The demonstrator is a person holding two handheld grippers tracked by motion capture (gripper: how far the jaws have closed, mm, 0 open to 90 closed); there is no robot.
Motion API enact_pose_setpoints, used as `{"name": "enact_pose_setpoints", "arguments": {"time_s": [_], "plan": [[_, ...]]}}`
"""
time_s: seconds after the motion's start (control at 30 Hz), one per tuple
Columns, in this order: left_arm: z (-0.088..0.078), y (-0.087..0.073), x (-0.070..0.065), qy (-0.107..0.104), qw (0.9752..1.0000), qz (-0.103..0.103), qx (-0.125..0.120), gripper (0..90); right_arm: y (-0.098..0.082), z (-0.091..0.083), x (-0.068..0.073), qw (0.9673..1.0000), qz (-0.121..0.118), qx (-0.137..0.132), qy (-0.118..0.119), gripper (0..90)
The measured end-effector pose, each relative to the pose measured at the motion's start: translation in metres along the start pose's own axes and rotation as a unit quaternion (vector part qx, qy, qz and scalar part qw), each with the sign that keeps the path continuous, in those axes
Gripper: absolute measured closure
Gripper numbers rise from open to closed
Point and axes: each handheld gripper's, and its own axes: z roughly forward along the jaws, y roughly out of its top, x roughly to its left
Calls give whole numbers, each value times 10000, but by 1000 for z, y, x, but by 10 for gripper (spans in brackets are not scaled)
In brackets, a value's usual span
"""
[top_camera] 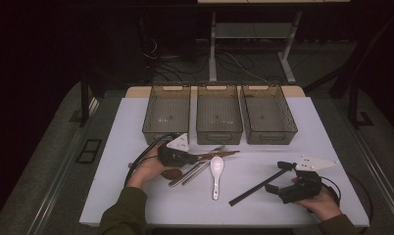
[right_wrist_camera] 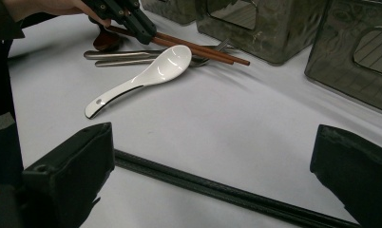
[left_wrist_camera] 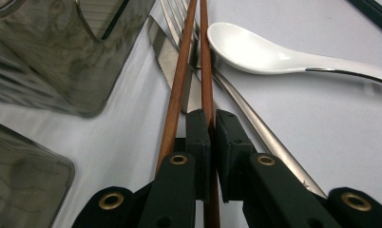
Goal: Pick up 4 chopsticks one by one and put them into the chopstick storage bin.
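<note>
Two brown chopsticks (left_wrist_camera: 204, 57) run forward from the left gripper (left_wrist_camera: 212, 121); its jaws are clenched on one, the other lies just outside them. White spoon (left_wrist_camera: 260, 52) and steel cutlery (left_wrist_camera: 167, 52) sit just ahead. Right gripper (right_wrist_camera: 213, 156) spread wide over a black stick (right_wrist_camera: 203, 187), untouched. No legible writing.
</note>
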Motion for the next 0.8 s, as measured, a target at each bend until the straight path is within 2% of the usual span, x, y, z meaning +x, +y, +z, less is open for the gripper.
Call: {"name": "enact_pose_setpoints", "arguments": {"time_s": [0.2, 0.53, 0.67, 0.8], "plan": [[-3, 2, -1, 50, 10000, -42, -22, 837, 0, 0, 0, 10000, -1, -1, -2, 10], [-10, 9, -4, 83, 9996, -110, -231, 837, 0, 0, 0, 10000, -4, 0, -1, 10], [-14, 12, -5, 146, 9990, -308, -288, 836, 0, 0, 0, 10000, -2, -7, -2, 10], [-21, 14, -6, 265, 9972, -580, -386, 836, 0, 0, 0, 10000, 0, -3, -3, 10]]}}
